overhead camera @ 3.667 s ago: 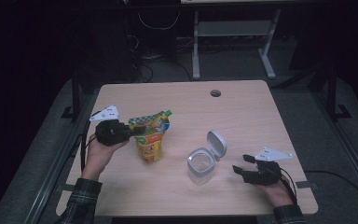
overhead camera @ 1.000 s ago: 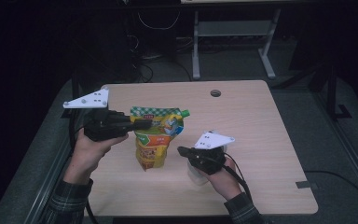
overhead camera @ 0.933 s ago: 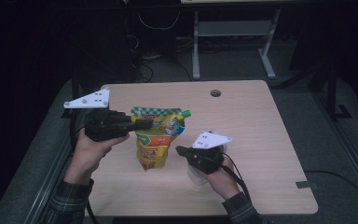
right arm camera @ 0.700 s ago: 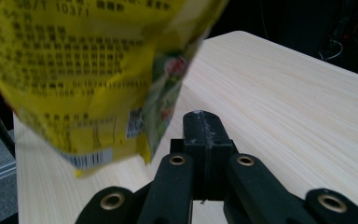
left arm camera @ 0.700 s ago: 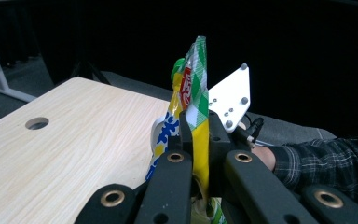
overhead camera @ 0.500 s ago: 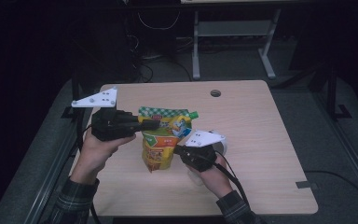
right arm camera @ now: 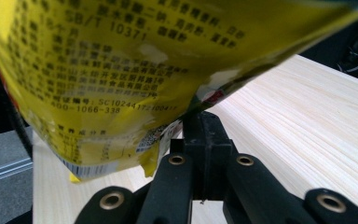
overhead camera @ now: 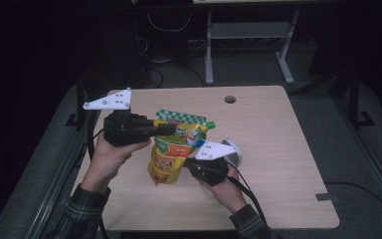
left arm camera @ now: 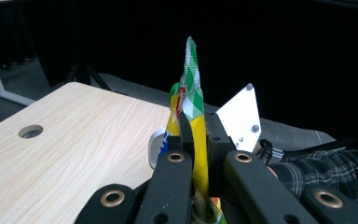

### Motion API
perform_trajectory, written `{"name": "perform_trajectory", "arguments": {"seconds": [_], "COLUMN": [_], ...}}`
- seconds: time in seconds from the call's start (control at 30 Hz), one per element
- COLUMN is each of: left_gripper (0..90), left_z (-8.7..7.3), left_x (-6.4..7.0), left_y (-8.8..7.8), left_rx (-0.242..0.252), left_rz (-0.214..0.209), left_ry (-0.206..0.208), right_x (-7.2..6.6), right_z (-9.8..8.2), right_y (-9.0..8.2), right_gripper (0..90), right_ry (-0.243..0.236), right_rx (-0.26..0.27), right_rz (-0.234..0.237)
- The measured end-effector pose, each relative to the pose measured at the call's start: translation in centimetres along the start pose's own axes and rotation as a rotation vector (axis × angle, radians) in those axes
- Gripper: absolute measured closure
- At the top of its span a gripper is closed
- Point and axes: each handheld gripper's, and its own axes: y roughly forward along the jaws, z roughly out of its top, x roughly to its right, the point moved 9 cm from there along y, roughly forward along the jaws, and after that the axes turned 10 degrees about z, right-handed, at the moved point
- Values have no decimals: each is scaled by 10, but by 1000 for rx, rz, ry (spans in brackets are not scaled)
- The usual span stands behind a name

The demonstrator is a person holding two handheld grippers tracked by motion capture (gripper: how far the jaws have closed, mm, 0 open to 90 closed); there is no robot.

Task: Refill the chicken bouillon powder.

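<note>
A yellow snack pouch (overhead camera: pixel 171 154) with a green-checked top hangs upright over the wooden table (overhead camera: pixel 278 149). My left gripper (overhead camera: pixel 171 128) is shut on its upper edge; in the left gripper view the pouch (left arm camera: pixel 193 93) rises edge-on from between the jaws of that gripper (left arm camera: pixel 198 140). My right gripper (overhead camera: pixel 191 167) reaches in from the right at the pouch's lower side. In the right gripper view the printed back of the pouch (right arm camera: pixel 121 70) creases down into the closed tips of the right gripper (right arm camera: pixel 199 121), which pinch its edge.
A small clear container with a white flip lid (overhead camera: pixel 233 149) stands just behind the right hand, its lid (left arm camera: pixel 156 147) also in the left gripper view. A round cable hole (overhead camera: pixel 230 99) lies near the table's far edge. Both plaid sleeves enter from the front.
The left gripper has carried the pouch a little to the right. The right gripper has left the spot over the container and moved up and left to the pouch's lower side.
</note>
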Motion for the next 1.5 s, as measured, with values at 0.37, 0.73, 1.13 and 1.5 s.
{"name": "perform_trajectory", "arguments": {"seconds": [0.37, 0.73, 1.13, 1.5], "left_gripper": [900, 900, 900, 900], "left_z": [0, -4, -8, -12], "left_x": [2, 1, -1, 0], "left_y": [13, 29, 41, 54], "left_rx": [-20, -49, -68, -92], "left_rz": [-10, -13, -14, -11], "left_ry": [2, -7, -19, -24], "right_x": [-15, -26, -37, -42], "right_z": [-4, -8, -9, -9], "right_y": [10, 19, 27, 28], "right_gripper": [900, 900, 900, 900], "right_ry": [-20, -46, -35, -13], "right_rx": [12, 33, 61, 88], "right_rz": [58, 106, 153, 190]}}
